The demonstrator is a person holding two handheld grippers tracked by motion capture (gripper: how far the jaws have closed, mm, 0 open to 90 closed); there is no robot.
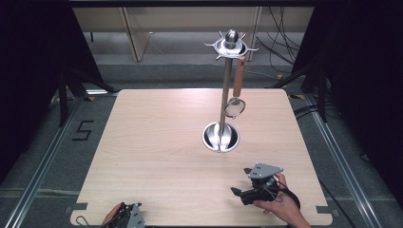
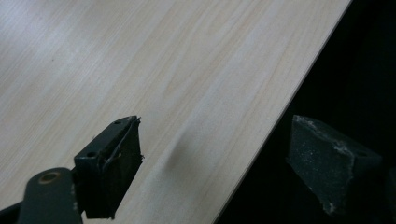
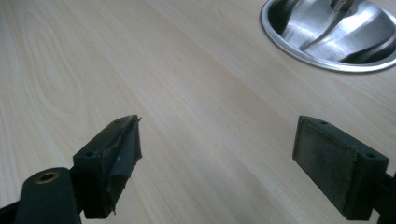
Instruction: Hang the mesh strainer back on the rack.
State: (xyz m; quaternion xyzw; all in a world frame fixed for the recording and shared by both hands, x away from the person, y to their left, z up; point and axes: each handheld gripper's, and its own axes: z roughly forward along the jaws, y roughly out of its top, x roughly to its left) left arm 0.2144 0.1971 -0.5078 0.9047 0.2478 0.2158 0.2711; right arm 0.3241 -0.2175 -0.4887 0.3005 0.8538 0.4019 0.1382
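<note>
A steel utensil stand [image 1: 225, 85] rises from a round dish base [image 1: 221, 137] near the table's middle right. From its spiked top ring [image 1: 231, 45] hangs a small strainer [image 1: 235, 107] with a wooden handle [image 1: 239, 78]. My right gripper [image 1: 241, 182] is held by a hand at the front right, open, nothing between its jaws. In the right gripper view the base's rim [image 3: 299, 49] lies ahead at upper right. My left gripper [image 1: 127, 214] sits at the table's front edge, open and empty; its jaws straddle the table edge [image 2: 261, 140].
The wooden table [image 1: 157, 142] has a broad bare surface left of the stand. Dark curtains flank both sides. Cables [image 1: 280, 33] lie on the floor behind the table, and metal rails [image 1: 43, 161] run along the floor on either side.
</note>
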